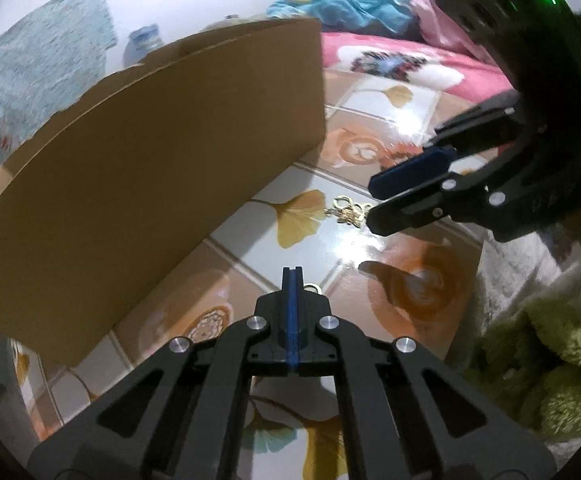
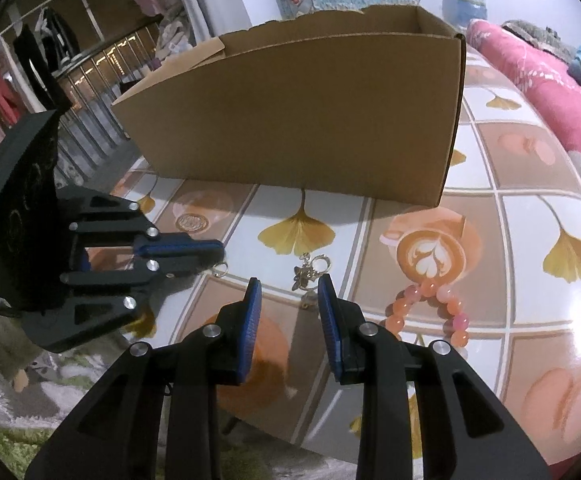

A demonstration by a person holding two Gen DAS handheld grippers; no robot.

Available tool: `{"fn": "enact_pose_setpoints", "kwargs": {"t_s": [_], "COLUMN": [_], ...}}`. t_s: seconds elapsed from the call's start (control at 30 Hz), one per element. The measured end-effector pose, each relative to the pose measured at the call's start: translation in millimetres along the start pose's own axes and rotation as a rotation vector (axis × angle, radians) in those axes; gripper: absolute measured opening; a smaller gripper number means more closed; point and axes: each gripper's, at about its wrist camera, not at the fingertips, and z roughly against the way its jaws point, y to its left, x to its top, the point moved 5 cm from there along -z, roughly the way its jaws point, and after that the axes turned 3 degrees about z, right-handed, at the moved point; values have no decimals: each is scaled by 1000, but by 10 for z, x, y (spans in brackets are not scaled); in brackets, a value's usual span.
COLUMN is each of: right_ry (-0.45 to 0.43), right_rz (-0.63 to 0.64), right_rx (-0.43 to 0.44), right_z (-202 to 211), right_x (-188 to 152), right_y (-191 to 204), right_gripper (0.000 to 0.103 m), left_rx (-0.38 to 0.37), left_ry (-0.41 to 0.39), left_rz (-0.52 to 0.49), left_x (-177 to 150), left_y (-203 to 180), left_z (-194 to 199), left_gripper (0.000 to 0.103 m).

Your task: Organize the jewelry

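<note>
Right now your left tongs [image 1: 292, 280] are clenched on a small ring [image 2: 220, 270] in front of the plain, unlabelled cardboard box [image 2: 298, 120], while your right tongs [image 2: 288, 286] hang released over the gold charm [image 2: 308, 272] on the tabletop [image 2: 530, 216] before that box, beaded bracelet [image 2: 430, 308] farther right.

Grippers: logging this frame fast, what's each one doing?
Left gripper: closed, a small metal ring at its tip, apparently pinched.
Right gripper: open, holding nothing, its blue pads either side of the small gold charm chain.
</note>
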Motion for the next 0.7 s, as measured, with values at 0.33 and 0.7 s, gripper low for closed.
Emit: {"fn": "enact_pose_setpoints", "kwargs": {"t_s": [0.33, 0.7], "right_ry": [12, 14], "right_rz": [47, 213], "right_rx": [-22, 33], "right_z": [-89, -288], "right_x": [40, 113], "right_y": [75, 558], "right_gripper": [29, 25], "left_rx": [6, 69], "left_ry": [-29, -31], "left_rz": [140, 234], "left_x": [-80, -218], "left_y": [166, 348], "left_z": [118, 226], "left_gripper": [0, 0]}}
